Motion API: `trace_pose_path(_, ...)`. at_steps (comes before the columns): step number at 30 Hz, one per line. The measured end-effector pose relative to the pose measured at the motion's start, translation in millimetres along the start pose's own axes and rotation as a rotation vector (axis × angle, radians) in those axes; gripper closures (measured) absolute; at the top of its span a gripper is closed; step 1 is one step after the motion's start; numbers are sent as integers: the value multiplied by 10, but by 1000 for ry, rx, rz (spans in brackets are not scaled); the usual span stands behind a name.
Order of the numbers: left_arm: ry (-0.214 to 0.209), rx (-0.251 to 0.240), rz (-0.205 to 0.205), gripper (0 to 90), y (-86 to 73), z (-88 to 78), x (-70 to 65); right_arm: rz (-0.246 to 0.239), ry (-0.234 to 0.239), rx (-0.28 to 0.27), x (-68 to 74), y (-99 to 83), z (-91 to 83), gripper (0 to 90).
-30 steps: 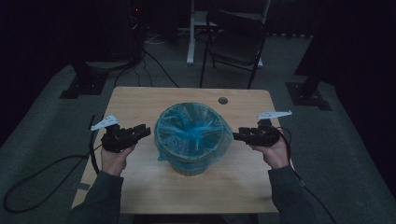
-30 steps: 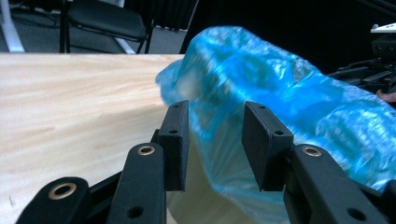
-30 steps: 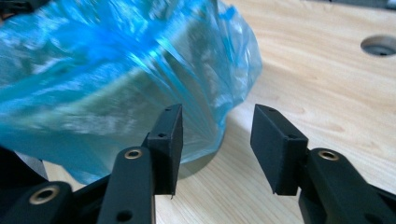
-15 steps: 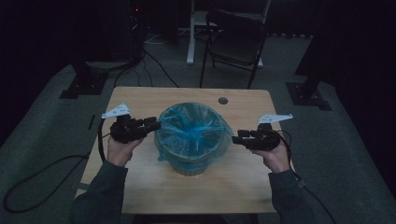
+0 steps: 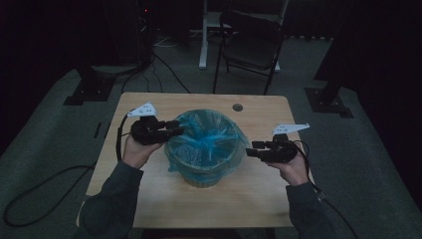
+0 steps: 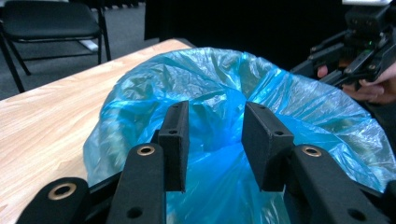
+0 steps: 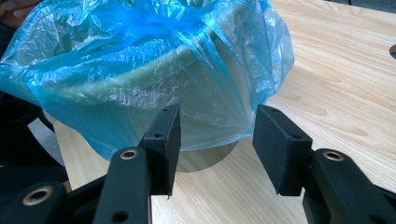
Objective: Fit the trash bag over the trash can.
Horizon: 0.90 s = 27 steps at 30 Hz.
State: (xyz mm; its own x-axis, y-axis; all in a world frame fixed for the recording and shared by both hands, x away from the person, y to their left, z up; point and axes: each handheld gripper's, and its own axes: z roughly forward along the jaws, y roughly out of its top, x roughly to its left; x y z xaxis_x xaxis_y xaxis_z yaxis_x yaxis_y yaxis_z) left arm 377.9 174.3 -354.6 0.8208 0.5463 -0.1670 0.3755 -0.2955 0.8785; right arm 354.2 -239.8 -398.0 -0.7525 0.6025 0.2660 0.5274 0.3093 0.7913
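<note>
A round bin lined with a blue plastic bag (image 5: pixel 206 144) stands at the middle of the wooden table (image 5: pixel 199 204). My left gripper (image 5: pixel 175 130) is raised at the bin's left rim, its open jaws reaching over the bag's edge (image 6: pixel 280 102) without pressing on it. In the left gripper view my left gripper (image 6: pixel 212 128) looks into the bag's mouth. My right gripper (image 5: pixel 250 150) hovers open just right of the bin, lower down. The right gripper view has my right gripper (image 7: pixel 215 137) facing the bag-covered wall (image 7: pixel 140 70), with the bin's bare beige base (image 7: pixel 201 161) below the plastic.
A round cable hole (image 5: pixel 237 107) sits near the table's far edge. A black chair (image 5: pixel 254 45) and a white post stand behind the table. Dark stand feet and cables (image 5: pixel 45 189) lie on the floor at both sides.
My left hand has risen and moved forward and inward, from beside the bin's left side up to its rim. The right hand has stayed almost where it was.
</note>
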Motion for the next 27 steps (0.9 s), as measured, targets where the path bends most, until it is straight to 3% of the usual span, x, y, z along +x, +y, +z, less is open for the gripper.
trace_pose_path(7, -7, 39, 47, 618, 146, 116, -46, -3, 2, 9, 1, -8, 22, 511)
trace_pose_path(8, -10, 64, 74, 618, 220, 175, -76, -4, 2, 9, 1, -9, 23, 511)
trace_pose_path(11, -14, 97, 104, 618, 312, 273, -108, -8, 3, 9, -4, -13, 30, 511)
trace_pose_path(13, -14, 97, 104, 621, 312, 273, -108, -7, 3, 11, -4, -14, 31, 511)
trace_pose_path(14, -23, 140, 142, 626, 418, 406, -153, -7, 2, 13, -8, -17, 35, 510)
trace_pose_path(15, -26, 151, 152, 626, 445, 444, -164, -8, 2, 13, -11, -19, 35, 511)
trace_pose_path(21, -33, 197, 182, 627, 549, 618, -214, -4, 2, 13, -13, -25, 27, 510)
trace_pose_path(27, -36, 321, 236, 631, 570, 839, -252, 0, 2, 13, -19, -31, 25, 511)
